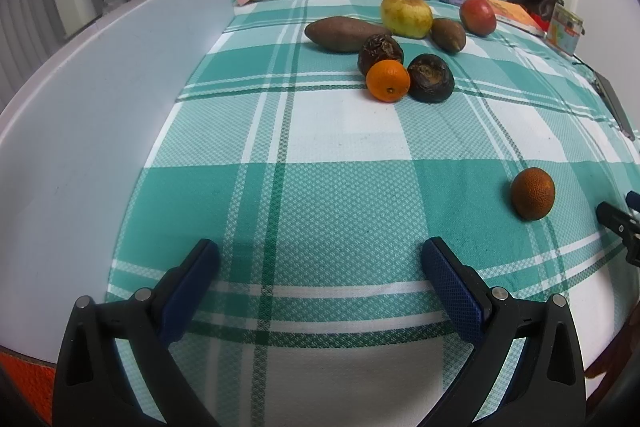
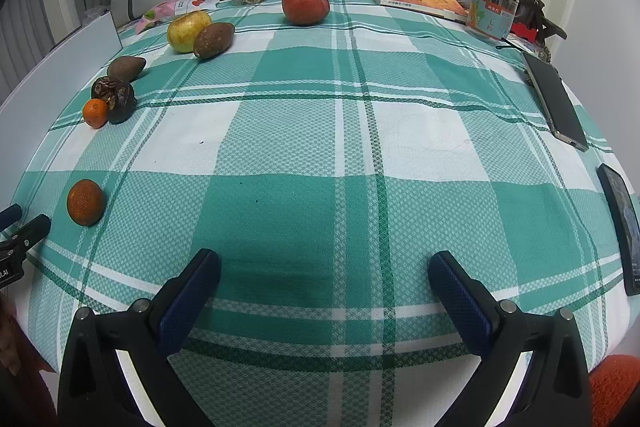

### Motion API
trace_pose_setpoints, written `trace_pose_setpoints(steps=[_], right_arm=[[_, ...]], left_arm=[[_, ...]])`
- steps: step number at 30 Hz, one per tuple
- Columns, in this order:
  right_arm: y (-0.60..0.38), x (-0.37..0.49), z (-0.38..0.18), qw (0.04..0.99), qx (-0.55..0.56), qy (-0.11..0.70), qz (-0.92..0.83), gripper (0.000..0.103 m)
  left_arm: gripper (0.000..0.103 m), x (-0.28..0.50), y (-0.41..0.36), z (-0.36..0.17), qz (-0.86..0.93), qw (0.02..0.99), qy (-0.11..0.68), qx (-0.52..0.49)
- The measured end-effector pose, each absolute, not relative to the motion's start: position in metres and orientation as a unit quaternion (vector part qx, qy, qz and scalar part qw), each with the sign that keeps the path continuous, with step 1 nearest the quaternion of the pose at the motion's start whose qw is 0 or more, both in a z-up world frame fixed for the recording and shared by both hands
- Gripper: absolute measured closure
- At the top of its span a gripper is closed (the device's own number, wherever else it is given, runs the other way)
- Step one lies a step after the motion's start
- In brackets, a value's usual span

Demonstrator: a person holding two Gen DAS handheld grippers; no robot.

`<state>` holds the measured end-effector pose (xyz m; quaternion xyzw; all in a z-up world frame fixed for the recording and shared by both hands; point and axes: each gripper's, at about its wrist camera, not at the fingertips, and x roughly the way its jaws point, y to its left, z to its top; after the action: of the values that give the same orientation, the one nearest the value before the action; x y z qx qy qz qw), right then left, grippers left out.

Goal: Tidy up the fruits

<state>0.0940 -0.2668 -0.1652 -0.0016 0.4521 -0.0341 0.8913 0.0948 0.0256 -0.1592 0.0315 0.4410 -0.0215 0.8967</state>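
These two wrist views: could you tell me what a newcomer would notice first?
Probably the green plaid tablecloth filling both views, then the fruit cluster at its far left, where a bright small orange touches two dark wrinkled fruits. A lone rough orange fruit lies nearer, between the open left gripper and right gripper.

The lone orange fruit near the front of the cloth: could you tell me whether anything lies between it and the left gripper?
Nothing visible does. Only bare checked tablecloth separates the open left gripper from the lone orange fruit. The right gripper is also open.
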Motion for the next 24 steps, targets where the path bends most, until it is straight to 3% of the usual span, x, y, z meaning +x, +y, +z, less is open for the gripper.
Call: trace_pose_setpoints(steps=[13, 24], right_arm=[[-0.268, 0.092, -0.166, 0.895, 0.004, 0.445, -0.032, 0.000], [-0.264, 0.097, -0.164, 0.896, 0.001, 0.445, -0.007, 0.000]], left_arm=[[0.002, 0.100, 0.030, -0.156, -0.043, 0.884, 0.465, 0.020], [0.002, 0.136, 0.048, -0.118, -0.098, 0.881, 0.456, -0.086]])
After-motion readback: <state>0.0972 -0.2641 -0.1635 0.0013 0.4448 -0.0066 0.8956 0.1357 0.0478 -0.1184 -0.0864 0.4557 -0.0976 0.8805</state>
